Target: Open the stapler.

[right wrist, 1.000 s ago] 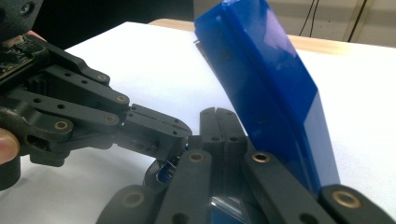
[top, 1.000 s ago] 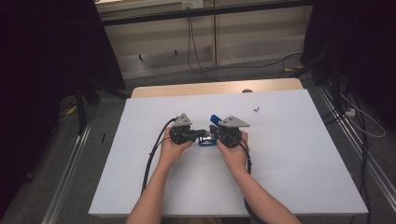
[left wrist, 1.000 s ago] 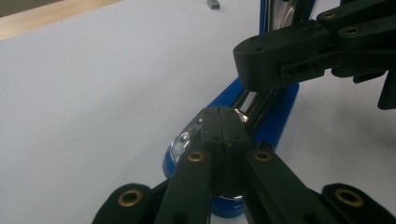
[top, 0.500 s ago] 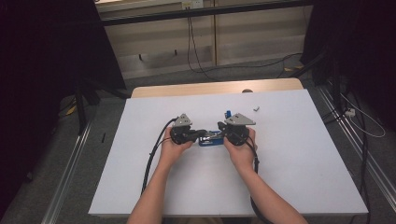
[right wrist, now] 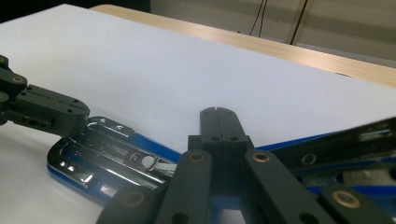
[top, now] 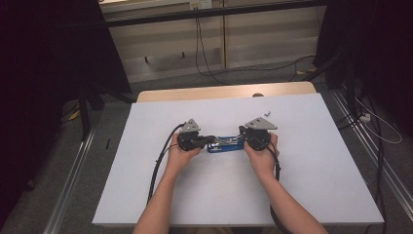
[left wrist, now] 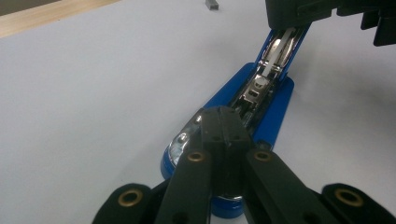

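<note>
A blue stapler point(top: 225, 144) lies opened out flat on the white table point(top: 302, 190), between my two grippers. My left gripper point(top: 208, 140) is shut, and its closed tips rest on the left end of the stapler point(left wrist: 261, 88), over the chrome part. My right gripper point(top: 241, 140) is also shut, its tips point(right wrist: 217, 114) over the stapler's right half. In the right gripper view the chrome staple channel point(right wrist: 107, 149) lies exposed, with the left gripper point(right wrist: 77, 116) pressing on its far end. Nothing shows between either pair of jaws.
A small grey strip of staples point(top: 266, 112) lies on the table beyond the right hand, also seen as the staples point(left wrist: 212, 4). A wooden edge point(top: 224, 91) runs along the table's far side. Cables trail from both grippers toward the front edge.
The stapler's blue top arm, raised a second ago, has swung down to the right and now lies flat. My right gripper moved right with it. The left gripper stayed put.
</note>
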The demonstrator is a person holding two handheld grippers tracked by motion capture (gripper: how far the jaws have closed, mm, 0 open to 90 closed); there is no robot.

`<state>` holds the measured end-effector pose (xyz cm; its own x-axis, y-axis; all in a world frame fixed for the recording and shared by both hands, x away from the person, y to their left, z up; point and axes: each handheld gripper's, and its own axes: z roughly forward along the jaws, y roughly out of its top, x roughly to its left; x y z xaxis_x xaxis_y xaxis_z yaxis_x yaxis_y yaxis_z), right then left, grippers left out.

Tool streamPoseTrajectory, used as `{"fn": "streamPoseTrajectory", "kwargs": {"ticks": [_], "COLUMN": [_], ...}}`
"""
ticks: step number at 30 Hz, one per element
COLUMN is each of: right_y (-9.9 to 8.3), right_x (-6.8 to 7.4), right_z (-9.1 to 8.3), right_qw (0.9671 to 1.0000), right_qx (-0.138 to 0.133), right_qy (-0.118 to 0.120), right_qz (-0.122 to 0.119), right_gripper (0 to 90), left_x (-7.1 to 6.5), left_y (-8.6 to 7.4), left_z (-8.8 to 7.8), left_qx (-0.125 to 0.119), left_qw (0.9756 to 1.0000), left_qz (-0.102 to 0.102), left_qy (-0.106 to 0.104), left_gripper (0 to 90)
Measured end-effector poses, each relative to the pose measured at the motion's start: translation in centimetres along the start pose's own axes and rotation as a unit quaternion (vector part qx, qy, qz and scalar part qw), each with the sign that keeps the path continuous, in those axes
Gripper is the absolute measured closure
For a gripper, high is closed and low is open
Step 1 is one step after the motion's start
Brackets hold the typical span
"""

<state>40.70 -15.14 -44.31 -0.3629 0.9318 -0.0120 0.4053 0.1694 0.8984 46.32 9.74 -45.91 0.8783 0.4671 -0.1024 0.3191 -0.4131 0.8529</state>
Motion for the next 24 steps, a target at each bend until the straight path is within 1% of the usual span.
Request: {"fn": "streamPoseTrajectory", "kwargs": {"ticks": [1, 4, 6, 9, 12, 14, 16, 17, 20, 23, 24], "right_y": [0.0, 0.0, 0.0, -0.2, -1.0, -1.5, -1.3, -1.3, -1.4, -1.4, -1.3], "right_x": [-0.1, -0.2, -0.3, -0.6, -1.1, -1.4, -1.2, -1.2, -1.6, -2.2, -2.3], "right_z": [0.0, 0.0, 0.0, 0.2, 0.4, 0.3, 0.2, 0.2, 0.2, 0.2, 0.2], "right_qw": [1.0000, 1.0000, 1.0000, 0.9999, 0.9997, 0.9998, 0.9998, 0.9998, 0.9998, 0.9997, 0.9997], "right_qx": [-0.001, 0.002, 0.003, 0.010, 0.025, 0.014, 0.020, 0.019, 0.019, 0.019, 0.022], "right_qy": [0.004, 0.002, 0.005, -0.001, -0.003, 0.003, 0.001, 0.000, 0.001, 0.007, 0.007], "right_qz": [0.006, -0.004, -0.003, -0.005, 0.000, 0.016, -0.002, -0.005, 0.001, 0.014, 0.012], "right_gripper": [90.0, 90.0, 90.0, 90.0, 90.0, 90.0, 90.0, 90.0, 90.0, 90.0, 90.0], "left_x": [0.0, 0.0, 0.0, 0.1, 0.1, 0.1, 0.1, 0.1, 0.0, 0.1, 0.1], "left_y": [0.0, 0.0, 0.0, 0.1, 0.0, 0.0, 0.1, 0.1, 0.1, 0.2, 0.2], "left_z": [0.0, 0.0, 0.0, 0.0, 0.0, 0.0, 0.0, 0.0, 0.0, 0.0, 0.0], "left_qx": [-0.001, -0.001, 0.000, 0.001, 0.000, 0.000, 0.001, 0.002, 0.004, 0.004, 0.005], "left_qw": [1.0000, 1.0000, 1.0000, 1.0000, 1.0000, 1.0000, 1.0000, 1.0000, 1.0000, 0.9999, 0.9998], "left_qz": [0.001, -0.001, -0.001, -0.001, -0.004, -0.009, -0.008, -0.007, -0.004, -0.013, -0.018], "left_qy": [0.000, 0.000, 0.000, -0.002, -0.002, -0.003, -0.003, -0.001, 0.002, 0.001, 0.002], "left_gripper": [90.0, 90.0, 90.0, 90.0, 90.0, 90.0, 90.0, 90.0, 90.0, 90.0, 90.0]}}
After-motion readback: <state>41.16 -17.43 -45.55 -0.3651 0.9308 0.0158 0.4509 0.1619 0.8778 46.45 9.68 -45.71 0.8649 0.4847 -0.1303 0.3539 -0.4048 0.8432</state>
